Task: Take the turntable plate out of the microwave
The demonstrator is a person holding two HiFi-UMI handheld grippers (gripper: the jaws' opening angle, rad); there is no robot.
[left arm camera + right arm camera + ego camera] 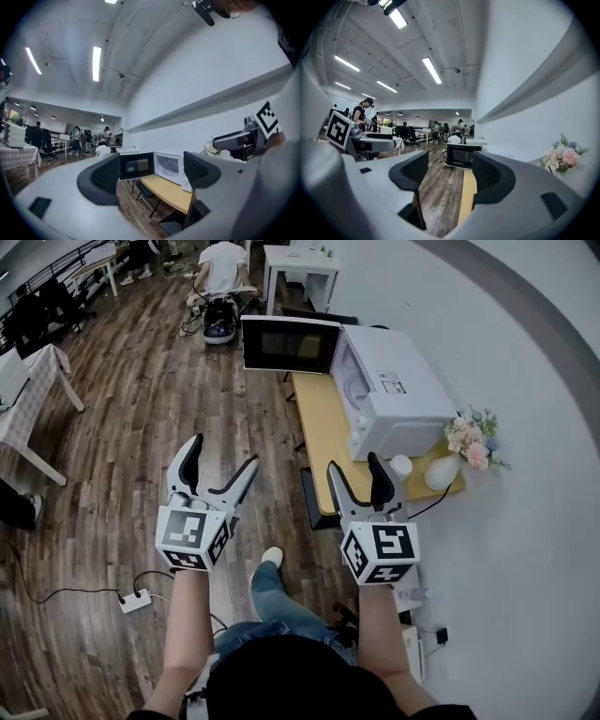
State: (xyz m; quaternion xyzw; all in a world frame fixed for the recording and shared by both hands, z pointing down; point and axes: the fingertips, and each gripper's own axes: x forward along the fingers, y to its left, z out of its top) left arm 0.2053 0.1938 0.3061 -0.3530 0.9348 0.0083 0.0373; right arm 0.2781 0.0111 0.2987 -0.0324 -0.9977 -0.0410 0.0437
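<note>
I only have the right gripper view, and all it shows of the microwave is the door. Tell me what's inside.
Observer: The left gripper view looks into the open microwave. A pale round plate seems to lie on its floor.
Operator: Report the left gripper's jaws.
Observer: The left gripper has its jaws apart, with nothing between them.
Operator: Tell me what stands beside the microwave.
Observer: In the head view a white cup and a white vase stand on the table, at the end of the microwave nearest the person.
</note>
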